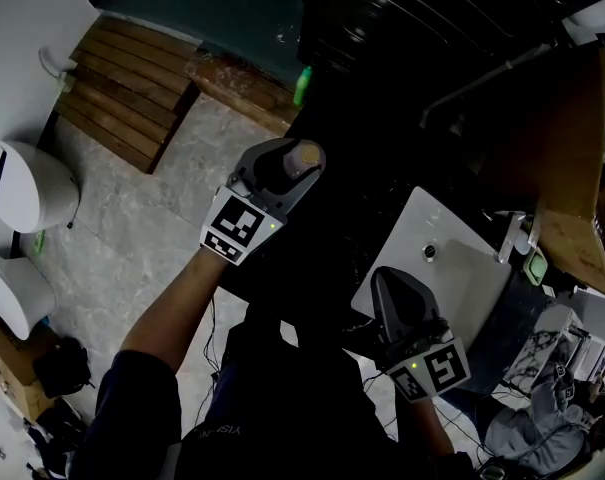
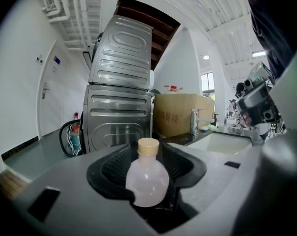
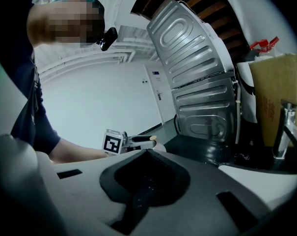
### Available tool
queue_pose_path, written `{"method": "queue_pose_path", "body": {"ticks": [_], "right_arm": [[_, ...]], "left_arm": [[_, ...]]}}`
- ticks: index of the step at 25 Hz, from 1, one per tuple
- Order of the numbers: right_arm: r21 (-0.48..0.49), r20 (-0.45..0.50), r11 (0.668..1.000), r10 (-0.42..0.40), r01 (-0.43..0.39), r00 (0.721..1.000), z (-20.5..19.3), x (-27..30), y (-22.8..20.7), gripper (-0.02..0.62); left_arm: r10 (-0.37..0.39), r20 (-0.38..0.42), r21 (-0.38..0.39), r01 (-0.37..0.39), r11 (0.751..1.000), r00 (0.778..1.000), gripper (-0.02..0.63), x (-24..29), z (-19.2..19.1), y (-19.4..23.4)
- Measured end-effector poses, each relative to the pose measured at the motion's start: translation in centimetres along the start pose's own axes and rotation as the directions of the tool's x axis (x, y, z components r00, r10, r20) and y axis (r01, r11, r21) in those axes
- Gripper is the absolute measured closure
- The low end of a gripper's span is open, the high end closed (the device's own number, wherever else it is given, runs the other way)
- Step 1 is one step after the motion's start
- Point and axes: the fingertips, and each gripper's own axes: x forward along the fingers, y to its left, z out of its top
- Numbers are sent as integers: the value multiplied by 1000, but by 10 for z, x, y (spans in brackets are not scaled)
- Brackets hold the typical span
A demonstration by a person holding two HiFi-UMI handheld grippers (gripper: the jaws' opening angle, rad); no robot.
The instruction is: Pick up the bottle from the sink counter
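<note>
The left claw (image 1: 288, 164) stands wide, with the bottle (image 2: 147, 178) upright between its jaws. The dark pads sit clear of the round belly on both sides, so nothing is clamping it. The bottle is over the dark table (image 1: 327, 243), to the left of the white sink (image 1: 467, 268). Its base is hidden, so I cannot tell whether it rests on the table.

The main risk is lifting now: with the jaws this wide, the bottle would stay behind or tip over. If the claw closes off-centre, one pad could reach the belly first and push the bottle sideways. The smooth, rounded body could also squirt forward out of the jaw tips under a hard squeeze.

The right claw (image 1: 402, 296) is closed and empty above the sink's edge, well apart from the bottle, so a bump from it seems unlikely.
</note>
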Motion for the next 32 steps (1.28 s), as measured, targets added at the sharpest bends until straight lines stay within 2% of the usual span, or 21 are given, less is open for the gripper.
{"method": "queue_pose_path", "body": {"ticks": [17, 32], "right_arm": [[64, -41, 998, -3, 5, 999, -13, 5, -9, 571], [48, -29, 999, -7, 9, 1000, -12, 5, -14, 571]], "left_arm": [[-30, -15, 10, 30, 999, 999, 409, 16, -13, 0], [-25, -15, 12, 25, 1000, 1000, 436, 16, -10, 0]]}}
